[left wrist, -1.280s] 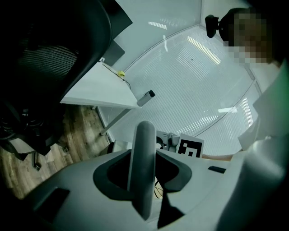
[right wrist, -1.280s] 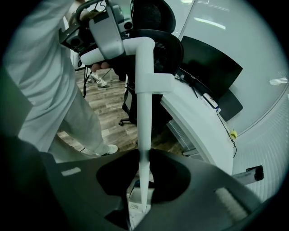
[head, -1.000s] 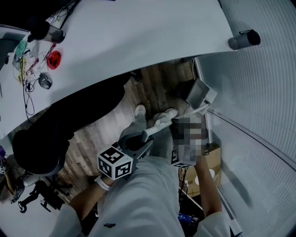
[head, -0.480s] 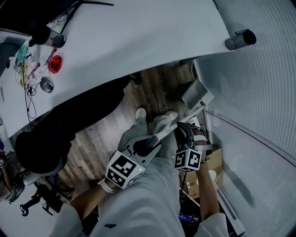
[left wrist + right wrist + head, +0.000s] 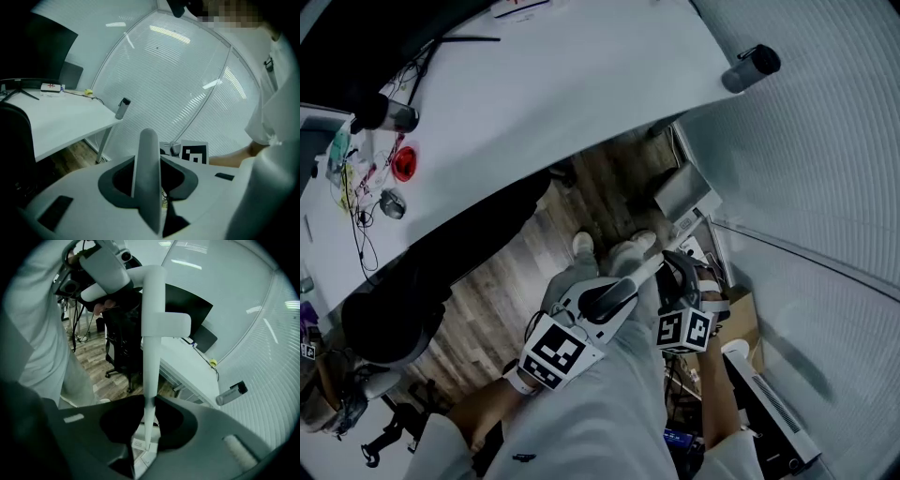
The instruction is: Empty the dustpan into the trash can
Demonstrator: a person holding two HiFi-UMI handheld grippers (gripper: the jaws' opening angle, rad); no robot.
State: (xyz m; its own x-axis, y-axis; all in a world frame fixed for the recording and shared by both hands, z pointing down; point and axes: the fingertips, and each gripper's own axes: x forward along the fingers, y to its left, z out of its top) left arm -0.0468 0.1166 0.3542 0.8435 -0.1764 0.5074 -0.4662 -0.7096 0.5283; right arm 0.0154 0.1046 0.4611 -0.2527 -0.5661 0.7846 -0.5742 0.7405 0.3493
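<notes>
The grey dustpan (image 5: pixel 680 192) hangs near the floor by the glass wall, at the end of its long white handle (image 5: pixel 649 267). My left gripper (image 5: pixel 614 292) is shut on the handle's upper end (image 5: pixel 147 164); its jaws have just been closing with the handle between them. My right gripper (image 5: pixel 675 272) is shut on the shaft (image 5: pixel 152 333) lower down, below a white clip piece (image 5: pixel 171 324). In the right gripper view the left gripper (image 5: pixel 105 268) shows at the top of the handle. I see no trash can in any view.
A white desk (image 5: pixel 534 103) spans the top, with a grey cylinder (image 5: pixel 750 66) at its corner. A black office chair (image 5: pixel 384 319) stands at the left. The person's shoes (image 5: pixel 581 244) are on the wooden floor. A cardboard box (image 5: pixel 739 314) and a white unit (image 5: pixel 769 403) sit by the blinds.
Both grippers have come up with the handle and sit closer to the camera. The left gripper has rolled, its marker cube turning. The dustpan has shifted a little left.
</notes>
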